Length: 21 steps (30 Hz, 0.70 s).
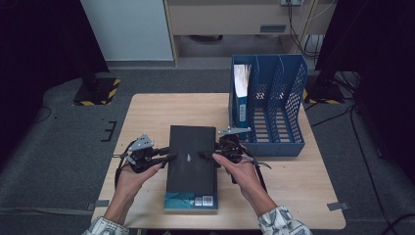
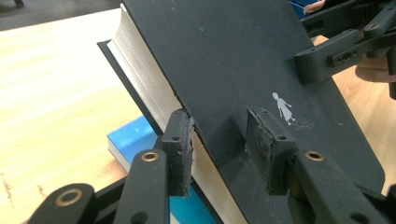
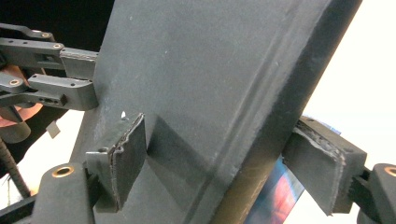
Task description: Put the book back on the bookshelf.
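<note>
A thick black book (image 1: 191, 156) lies on top of a blue book (image 1: 191, 201) at the middle of the table. My left gripper (image 1: 169, 156) is at its left, page-edge side. In the left gripper view the left gripper (image 2: 224, 144) has one pad on the black cover and the other under the pages. The black book (image 2: 224, 60) is tilted up off the blue book (image 2: 135, 137). My right gripper (image 1: 208, 155) takes the spine side. In the right gripper view the right gripper (image 3: 219, 158) has pads above and below the black book (image 3: 205, 70).
A blue slotted file rack (image 1: 274, 103) stands at the table's back right, with a blue-and-white binder (image 1: 241, 93) in its leftmost slot. The wooden table (image 1: 156, 112) has bare room to the left and behind the books. Cables trail on the grey floor around it.
</note>
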{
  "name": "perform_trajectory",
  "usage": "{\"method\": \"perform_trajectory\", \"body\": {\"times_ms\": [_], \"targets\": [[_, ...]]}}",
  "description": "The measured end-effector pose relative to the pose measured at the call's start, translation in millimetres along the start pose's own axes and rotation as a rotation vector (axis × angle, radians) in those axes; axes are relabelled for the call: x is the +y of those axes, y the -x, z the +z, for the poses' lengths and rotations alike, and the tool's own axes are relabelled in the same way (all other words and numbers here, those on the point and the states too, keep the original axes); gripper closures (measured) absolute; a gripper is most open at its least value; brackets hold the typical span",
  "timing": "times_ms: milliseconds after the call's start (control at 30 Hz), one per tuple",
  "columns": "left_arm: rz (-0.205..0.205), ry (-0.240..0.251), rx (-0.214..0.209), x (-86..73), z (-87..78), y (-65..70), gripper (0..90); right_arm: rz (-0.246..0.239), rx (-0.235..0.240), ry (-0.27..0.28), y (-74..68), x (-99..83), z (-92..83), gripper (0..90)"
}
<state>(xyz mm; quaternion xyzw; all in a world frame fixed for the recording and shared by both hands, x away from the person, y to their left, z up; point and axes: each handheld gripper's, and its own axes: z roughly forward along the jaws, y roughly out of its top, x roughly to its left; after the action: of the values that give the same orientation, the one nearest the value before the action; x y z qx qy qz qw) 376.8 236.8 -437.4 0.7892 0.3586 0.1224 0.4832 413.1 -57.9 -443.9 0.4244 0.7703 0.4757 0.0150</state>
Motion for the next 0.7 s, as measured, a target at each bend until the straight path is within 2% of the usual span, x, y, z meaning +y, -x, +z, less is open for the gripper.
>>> {"method": "perform_trajectory", "body": {"times_ms": [167,700], "targets": [[0.005,-0.001,0.013,3.5,1.1,-3.4,61.4,0.000,-0.006,0.020,1.9,5.6,3.4,23.6],[0.026,-0.001,0.027,6.5,0.6,-2.4,61.5,-0.004,-0.009,0.024,1.5,7.9,3.6,24.1]]}}
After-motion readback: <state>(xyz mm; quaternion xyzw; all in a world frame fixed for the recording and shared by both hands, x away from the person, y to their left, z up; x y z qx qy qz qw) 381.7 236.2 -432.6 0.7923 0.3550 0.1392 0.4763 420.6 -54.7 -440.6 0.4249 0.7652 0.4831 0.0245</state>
